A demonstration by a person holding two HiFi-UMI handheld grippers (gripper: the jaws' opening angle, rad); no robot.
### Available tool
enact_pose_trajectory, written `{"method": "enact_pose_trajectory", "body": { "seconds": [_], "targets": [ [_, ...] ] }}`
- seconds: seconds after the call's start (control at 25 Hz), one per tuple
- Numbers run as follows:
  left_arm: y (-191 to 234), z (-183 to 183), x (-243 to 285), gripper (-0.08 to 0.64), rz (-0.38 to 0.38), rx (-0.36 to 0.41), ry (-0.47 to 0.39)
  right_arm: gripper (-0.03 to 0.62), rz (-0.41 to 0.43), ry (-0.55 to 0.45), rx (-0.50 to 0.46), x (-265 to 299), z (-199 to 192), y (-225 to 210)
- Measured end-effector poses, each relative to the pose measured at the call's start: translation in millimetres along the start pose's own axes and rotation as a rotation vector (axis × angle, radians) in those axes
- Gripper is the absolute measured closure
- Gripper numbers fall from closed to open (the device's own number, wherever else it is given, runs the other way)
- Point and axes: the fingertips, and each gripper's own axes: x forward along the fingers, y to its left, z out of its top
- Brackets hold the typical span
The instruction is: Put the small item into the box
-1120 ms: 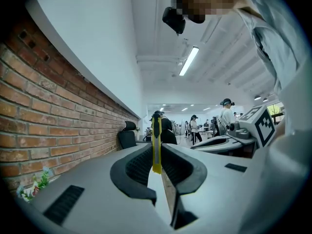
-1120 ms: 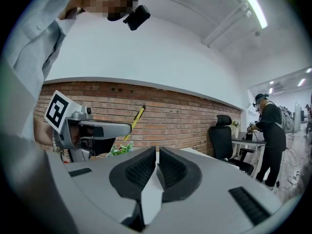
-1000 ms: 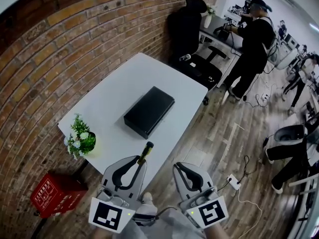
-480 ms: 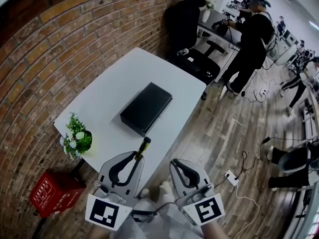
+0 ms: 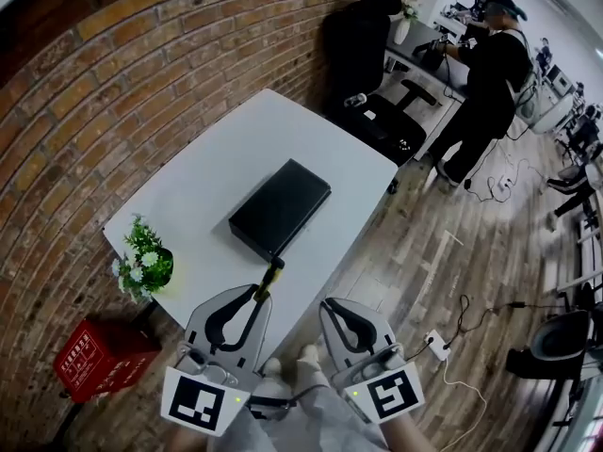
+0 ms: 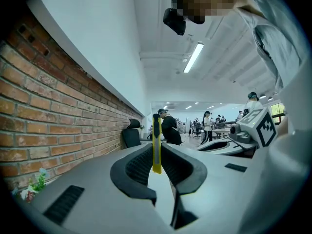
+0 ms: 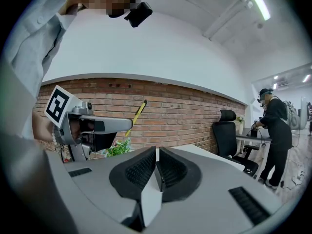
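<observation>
One left gripper (image 5: 256, 296) and one right gripper (image 5: 333, 308) sit side by side at 6 o'clock in the head view, each carrying one marker cube. The left gripper's jaws are clamped on the single small item (image 5: 273, 277), a slim yellow stick with a black end. In the left gripper view it stands upright between the ribbed pads, with its yellow lower end showing below them. The right gripper's jaws are pressed together with nothing between them, as its own view shows.

One white table (image 5: 217, 172) runs along the brick wall (image 5: 85, 102). One flat black box (image 5: 280, 208) lies on it near the middle, at 12 o'clock from the left gripper. The small item is outside the box. Its black end points toward the box's near corner, and how high it is held above the tabletop cannot be told.

One potted plant (image 5: 146, 262) with white flowers stands on the table's near left corner, at 10 o'clock from the left gripper. One red crate (image 5: 94, 361) rests on the floor below it, at 8 o'clock. One tall black office chair (image 5: 363, 50) stands beyond the table's far end at 1 o'clock. One person in black (image 5: 490, 73) stands farther out at 2 o'clock, on the wooden floor (image 5: 443, 243)
</observation>
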Motion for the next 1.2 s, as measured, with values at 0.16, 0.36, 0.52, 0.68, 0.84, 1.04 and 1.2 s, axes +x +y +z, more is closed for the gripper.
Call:
{"method": "enact_pose_trajectory", "body": {
  "seconds": [0.16, 0.36, 0.52, 0.68, 0.84, 1.04, 1.2],
  "targets": [
    [4, -5, 7, 0.494, 0.030, 0.001, 0.019, 0.541, 0.028, -0.008, -0.003, 10, -3, -11],
    [11, -11, 19, 0.494, 0.087, -0.003, 0.034, 0.541, 0.068, 0.008, -0.014, 26, -13, -31],
    [18, -24, 29, 0.494, 0.127, 0.004, 0.059, 0.541, 0.098, 0.050, -0.018, 42, -30, -48],
    [27, -38, 40, 0.494, 0.166, 0.008, 0.089, 0.541, 0.129, 0.090, -0.033, 62, -46, -65],
    [38, -52, 53, 0.494, 0.208, -0.009, 0.106, 0.541, 0.161, 0.142, -0.040, 85, -67, -82],
    [49, -71, 69, 0.494, 0.234, 0.030, 0.150, 0.541, 0.211, 0.157, -0.071, 112, -99, -97],
    [58, -82, 77, 0.494, 0.252, 0.057, 0.173, 0.540, 0.215, 0.177, -0.111, 136, -122, -111]
  ]
}}
